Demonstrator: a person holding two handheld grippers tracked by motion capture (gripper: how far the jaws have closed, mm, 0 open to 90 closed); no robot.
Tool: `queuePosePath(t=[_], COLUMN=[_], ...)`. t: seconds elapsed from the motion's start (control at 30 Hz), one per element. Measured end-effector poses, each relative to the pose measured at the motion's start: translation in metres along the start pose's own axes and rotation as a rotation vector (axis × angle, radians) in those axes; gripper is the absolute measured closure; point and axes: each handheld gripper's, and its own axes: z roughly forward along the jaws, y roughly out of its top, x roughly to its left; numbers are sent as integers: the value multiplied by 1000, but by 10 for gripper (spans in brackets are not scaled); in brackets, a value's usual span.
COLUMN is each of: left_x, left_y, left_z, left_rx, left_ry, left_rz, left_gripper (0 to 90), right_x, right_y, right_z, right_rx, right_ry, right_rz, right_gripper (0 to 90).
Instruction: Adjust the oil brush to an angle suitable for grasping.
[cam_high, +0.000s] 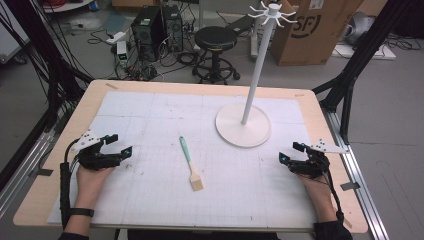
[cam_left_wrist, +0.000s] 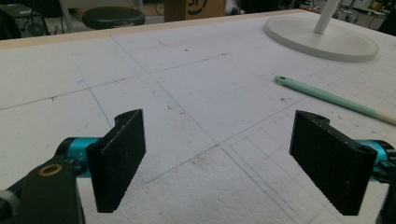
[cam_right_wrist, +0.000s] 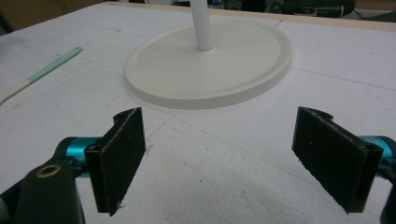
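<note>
Brush (cam_high: 190, 162) mid-mat, untouched; left claw (cam_high: 119, 145), right claw (cam_high: 291, 152) both wide open, empty.

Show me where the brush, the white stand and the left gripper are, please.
brush (cam_high: 190, 163): high view, on its green handle, midway along.
white stand (cam_high: 243, 131): high view, on the round base beside the pole.
left gripper (cam_high: 121, 144): high view, midway between its two open jaw tips.

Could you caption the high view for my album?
Two open grippers rest either side of a green-handled brush near a white stand.
</note>
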Motion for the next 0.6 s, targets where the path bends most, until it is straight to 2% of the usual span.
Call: queuePosePath(t=[0.27, 0.33, 0.4, 0.47, 0.6], left_x=[1, 0, -4, -5, -7], left_y=[0, 0, 1, 1, 3], left_z=[0, 0, 1, 2, 1], left_rx=[0, 3, 15, 20, 0], left_ry=[46, 55, 68, 60, 26], left_rz=[-28, -20, 9, 16, -7], left_gripper=[161, 167, 171, 209, 306], right_x=[0, 0, 0, 0, 0], right_y=[0, 0, 0, 0, 0], right_z=[0, 0, 0, 0, 0], right_rx=[0, -1, -1, 3, 2], right_ry=[-4, -5, -5, -8, -5], right_rz=[3, 0, -2, -5, 3], right_gripper=[169, 170, 170, 170, 172])
